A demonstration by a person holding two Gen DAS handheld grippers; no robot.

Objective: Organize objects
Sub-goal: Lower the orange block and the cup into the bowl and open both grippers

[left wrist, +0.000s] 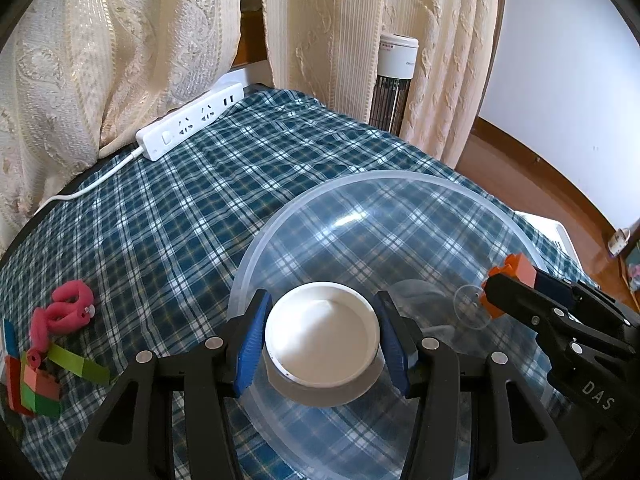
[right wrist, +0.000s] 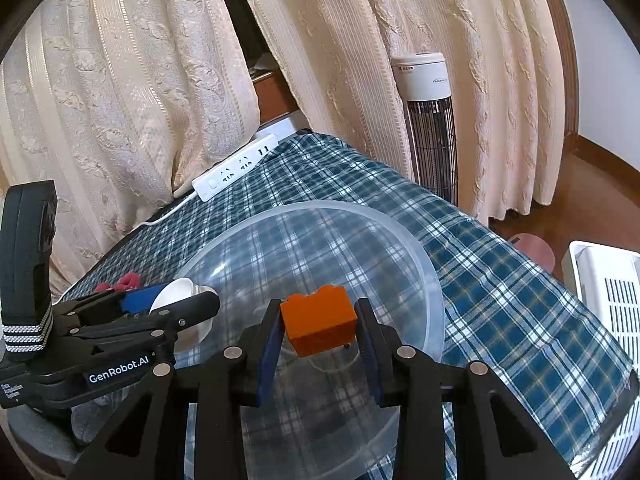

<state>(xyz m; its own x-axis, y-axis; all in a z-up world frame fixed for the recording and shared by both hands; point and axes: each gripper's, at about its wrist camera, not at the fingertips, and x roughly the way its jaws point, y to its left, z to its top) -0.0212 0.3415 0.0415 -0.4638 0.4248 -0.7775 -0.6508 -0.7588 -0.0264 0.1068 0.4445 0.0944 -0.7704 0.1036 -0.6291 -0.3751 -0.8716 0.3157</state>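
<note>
**Both claws loaded over the bowl**

Here, two grippers hang above the clear plastic bowl [left wrist: 400, 208] on the plaid-covered table [left wrist: 192, 184]. The left gripper [left wrist: 322, 340], jaws partly open, is clamped on a small white dish [left wrist: 322, 338], blue pads against its rim on both sides. The right gripper [right wrist: 318, 328], jaws narrower, pinches an orange toy brick [right wrist: 318, 324] between its pads.

Step in hand, I judge: dropping items into the bowl, which looks empty apart from what is held. Next move calls for lowering each piece near the bowl's floor, then letting go, one at a time.

Still loose on the cloth, well left of the bowl: a pink foam piece [left wrist: 66, 308] and a cluster of coloured bricks [left wrist: 36, 384]. Power strip [left wrist: 192, 120] at far edge.
</note>
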